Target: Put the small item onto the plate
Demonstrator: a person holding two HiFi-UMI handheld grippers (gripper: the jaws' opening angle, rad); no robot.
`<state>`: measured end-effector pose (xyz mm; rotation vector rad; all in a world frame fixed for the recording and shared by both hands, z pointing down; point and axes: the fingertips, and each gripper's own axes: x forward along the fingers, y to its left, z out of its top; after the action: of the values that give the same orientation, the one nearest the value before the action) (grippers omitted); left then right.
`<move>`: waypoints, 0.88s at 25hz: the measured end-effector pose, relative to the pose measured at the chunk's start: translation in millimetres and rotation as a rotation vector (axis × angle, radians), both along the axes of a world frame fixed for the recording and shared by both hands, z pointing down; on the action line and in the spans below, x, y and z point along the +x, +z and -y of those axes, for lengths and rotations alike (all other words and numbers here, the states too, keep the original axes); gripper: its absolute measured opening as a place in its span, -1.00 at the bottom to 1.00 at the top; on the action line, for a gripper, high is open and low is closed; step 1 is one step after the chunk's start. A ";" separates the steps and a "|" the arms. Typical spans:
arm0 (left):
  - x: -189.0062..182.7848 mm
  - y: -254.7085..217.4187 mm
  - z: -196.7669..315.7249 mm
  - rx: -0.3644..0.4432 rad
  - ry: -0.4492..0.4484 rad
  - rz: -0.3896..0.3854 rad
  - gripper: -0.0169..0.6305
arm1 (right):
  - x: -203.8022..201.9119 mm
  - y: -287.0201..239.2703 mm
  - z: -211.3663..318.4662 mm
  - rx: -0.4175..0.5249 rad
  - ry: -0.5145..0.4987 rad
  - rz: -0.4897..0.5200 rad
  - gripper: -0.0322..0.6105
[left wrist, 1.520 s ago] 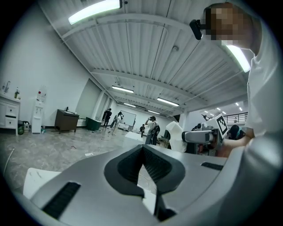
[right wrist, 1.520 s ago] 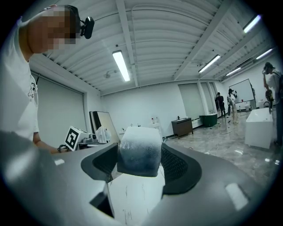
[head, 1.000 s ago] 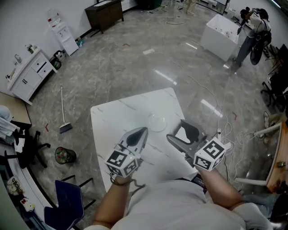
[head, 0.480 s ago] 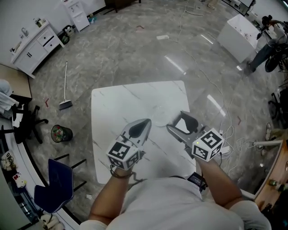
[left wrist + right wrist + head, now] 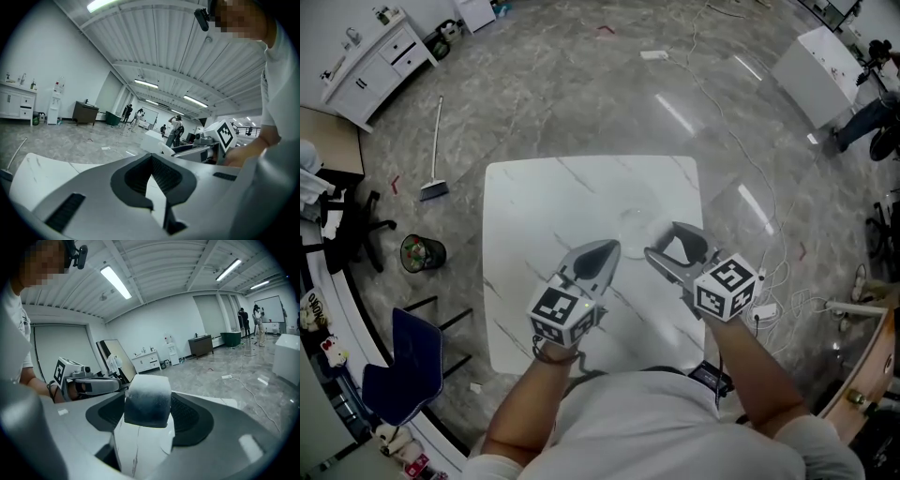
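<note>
No words, numbers or brand names can be read. The cubes (image 5: 558, 317) on the left gripper (image 5: 606, 249) and right gripper (image 5: 664, 242) carry only black-and-white square patterns.

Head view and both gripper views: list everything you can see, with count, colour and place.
table: 1, white marbled, centre of head view
plate: 1, clear, on the table just beyond the claws, nothing on it
small item: 1, white shading to dark grey, held between the right claw's jaws
broom: 1, pale handle, on the floor left of the table
waste bin: 1, black, on the floor left of the table
chair: 1, blue, lower left
cabinet: 1, white, far upper left
left claw: 1, grey, over the table, jaws together, empty
right claw: 1, grey, over the table beside the plate
</note>
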<state>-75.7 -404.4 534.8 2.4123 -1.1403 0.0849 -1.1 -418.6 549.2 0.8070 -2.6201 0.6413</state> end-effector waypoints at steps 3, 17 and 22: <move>0.2 15.0 5.8 -0.010 -0.016 0.003 -0.93 | 0.8 26.4 10.4 -0.031 -0.008 -0.019 0.02; -3.9 74.6 30.9 -0.095 -0.035 0.018 -0.93 | -12.1 142.1 50.1 -0.111 -0.065 -0.158 0.02; -3.4 86.8 35.0 -0.118 -0.036 0.009 -0.93 | -9.4 182.5 59.5 -0.154 -0.071 -0.212 0.02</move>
<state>-79.1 -439.4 621.6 2.2898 -1.1496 0.1470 -10.4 -478.0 731.7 0.6912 -2.3649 0.6884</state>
